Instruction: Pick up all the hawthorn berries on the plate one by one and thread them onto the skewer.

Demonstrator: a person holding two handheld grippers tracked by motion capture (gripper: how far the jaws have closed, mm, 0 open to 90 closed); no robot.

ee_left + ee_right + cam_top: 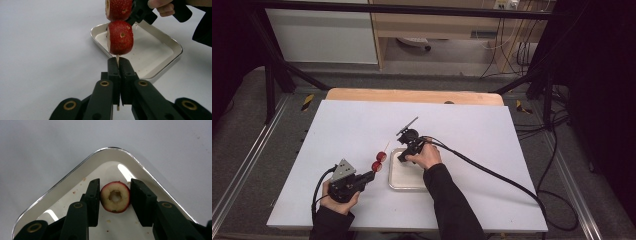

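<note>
My left gripper [371, 175] [118, 61] is shut on the lower end of a thin wooden skewer [117, 58]. The skewer points up and away and carries two red cored fruit pieces [379, 161], a lower one [120, 37] and an upper one [118, 8]. A shallow metal tray [398, 184] [75, 171] lies just right of it. My right gripper [403, 157] [115, 181] reaches down into the tray. A third red fruit ring [115, 197] with a pale centre lies flat between its jaws. One pad touches the ring, the other stands a sliver off.
The white table top [352, 125] has free room on all sides of the tray. A wooden board [412, 95] runs along the far edge. A thick black cable [492, 172] trails from the right gripper toward the right front corner. Crumbs dot the tray floor.
</note>
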